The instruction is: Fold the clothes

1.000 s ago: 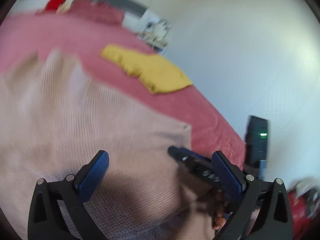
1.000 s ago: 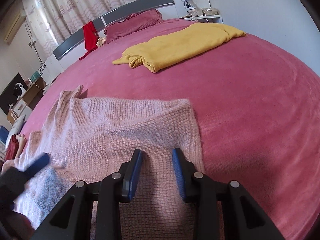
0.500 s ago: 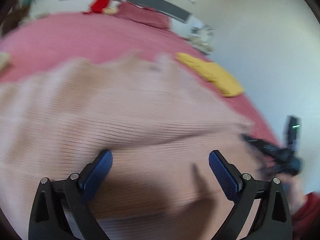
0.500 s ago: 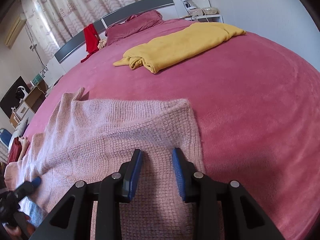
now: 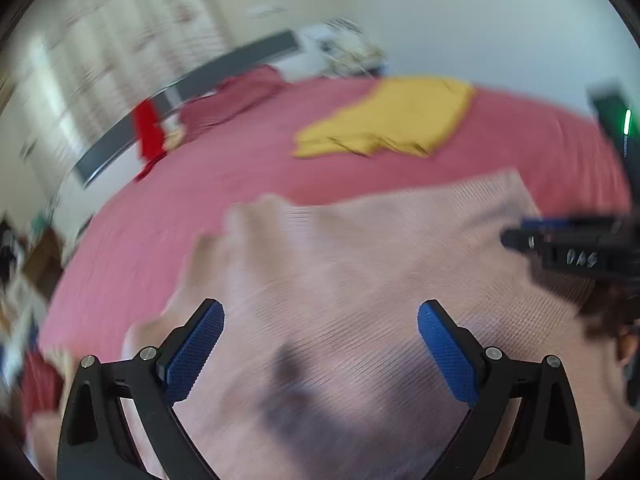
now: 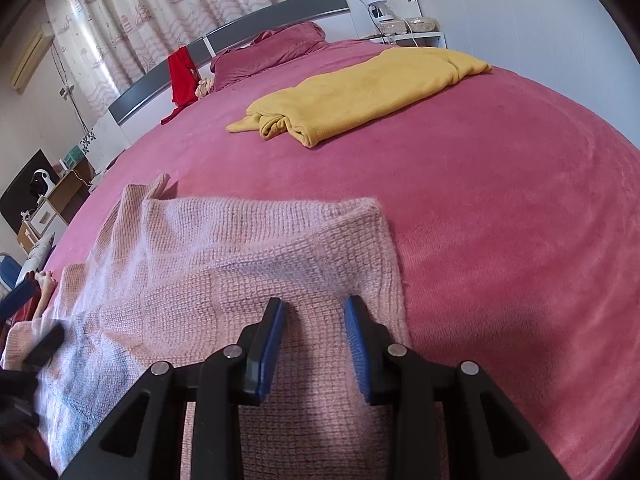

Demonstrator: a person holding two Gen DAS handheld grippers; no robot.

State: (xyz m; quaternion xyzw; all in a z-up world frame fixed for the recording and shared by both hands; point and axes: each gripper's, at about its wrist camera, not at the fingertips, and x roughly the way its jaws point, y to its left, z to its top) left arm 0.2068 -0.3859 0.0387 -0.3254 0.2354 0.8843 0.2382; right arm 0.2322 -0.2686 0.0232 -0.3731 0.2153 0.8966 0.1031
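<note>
Sweater point(image 6: 248, 264) flat on bed point(image 6: 500, 220); right tool point(image 6: 314, 312) half-open over its corner, left tool point(image 5: 320, 320) wide open, both empty.

A pale pink knit sweater point(image 6: 248, 264) lies spread flat on the pink bed point(image 6: 500, 208), near its front edge.

Daylight, bright and soft, entering through the curtains point(image 6: 132, 20). Left wrist view: heavy motion blur throughout, only the tool's own frame sharp. Right wrist view: sharp. Both: fisheye bending, black vignetted corners. Soft shadows on the pink sweater point(image 6: 248, 256) beneath each tool.
</note>
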